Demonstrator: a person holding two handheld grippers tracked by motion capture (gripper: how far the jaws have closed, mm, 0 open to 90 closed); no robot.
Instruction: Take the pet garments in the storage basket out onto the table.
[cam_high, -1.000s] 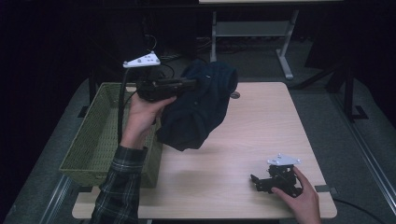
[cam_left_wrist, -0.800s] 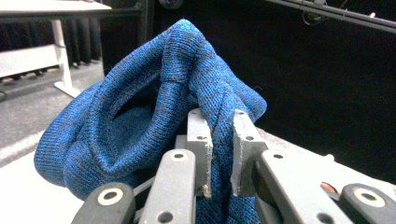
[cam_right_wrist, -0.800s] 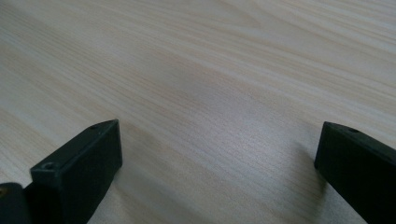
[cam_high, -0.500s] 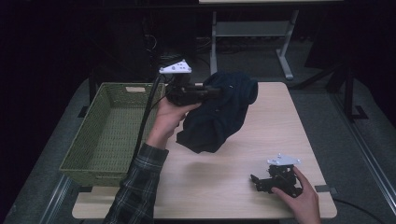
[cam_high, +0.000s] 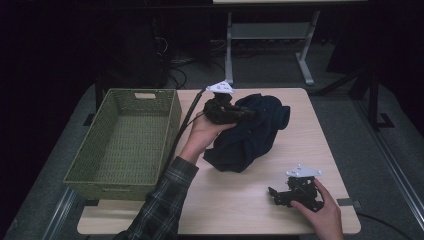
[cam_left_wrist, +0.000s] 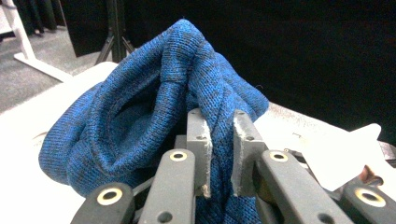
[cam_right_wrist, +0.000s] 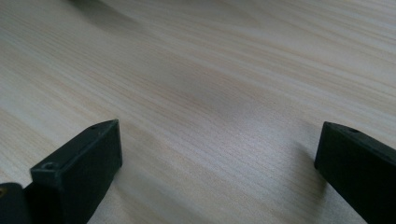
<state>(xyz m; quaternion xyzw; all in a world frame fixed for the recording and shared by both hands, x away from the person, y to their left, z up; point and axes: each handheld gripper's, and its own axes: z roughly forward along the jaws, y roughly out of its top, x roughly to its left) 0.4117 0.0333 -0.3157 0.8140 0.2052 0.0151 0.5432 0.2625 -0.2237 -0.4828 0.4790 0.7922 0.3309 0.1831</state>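
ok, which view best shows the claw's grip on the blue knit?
Left gripper view: the left claw pinches a fold of the blue knit close up. High view shows the garment bunched on the table, grip point hidden. Right gripper view shows bare tabletop.

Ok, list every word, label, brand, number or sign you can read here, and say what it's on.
None: no readable text anywhere.
The blue knit garment clamped in the left gripper shows no tag or print.
The green woven basket, the wooden table and the right gripper carry no lettering that can be made out.
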